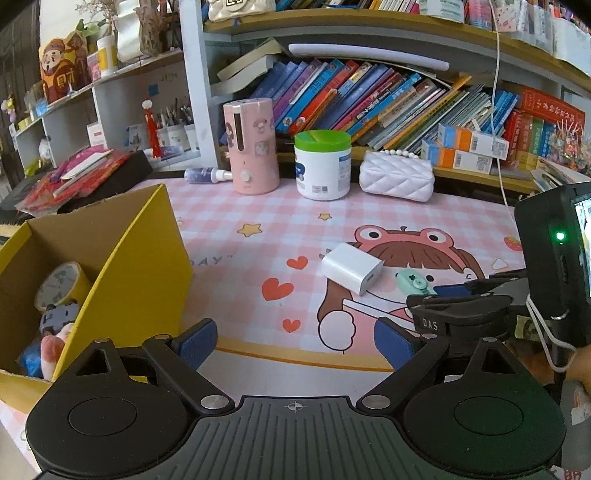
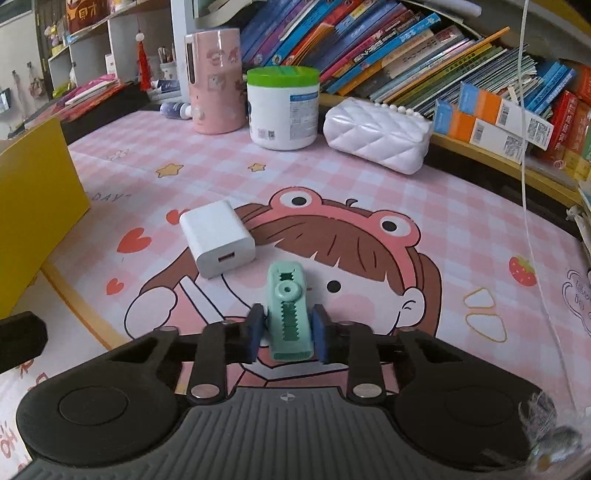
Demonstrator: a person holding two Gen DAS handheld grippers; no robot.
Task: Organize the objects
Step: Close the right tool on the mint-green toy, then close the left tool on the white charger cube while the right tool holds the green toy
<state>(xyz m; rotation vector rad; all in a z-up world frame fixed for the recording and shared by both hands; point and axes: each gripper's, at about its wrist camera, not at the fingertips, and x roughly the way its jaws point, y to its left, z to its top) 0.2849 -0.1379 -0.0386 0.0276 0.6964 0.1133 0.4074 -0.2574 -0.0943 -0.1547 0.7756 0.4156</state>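
My right gripper (image 2: pixel 288 338) tilts down toward the pink checked desk mat (image 2: pixel 369 192), its blue pads clamped on the small mint-green plastic clip (image 2: pixel 288 314) lying there. My left gripper (image 1: pixel 291 345) hangs spread and empty beside the yellow cardboard box (image 1: pixel 147 258). Just beyond the clip rests the white square charger (image 2: pixel 218 238).

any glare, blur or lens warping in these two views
Left wrist view: fisheye bows the bookshelf; the right gripper's screen glares white, top corners are dark. Right wrist view: sharp on the mint clip, sheen on the white quilted purse, edges curve.
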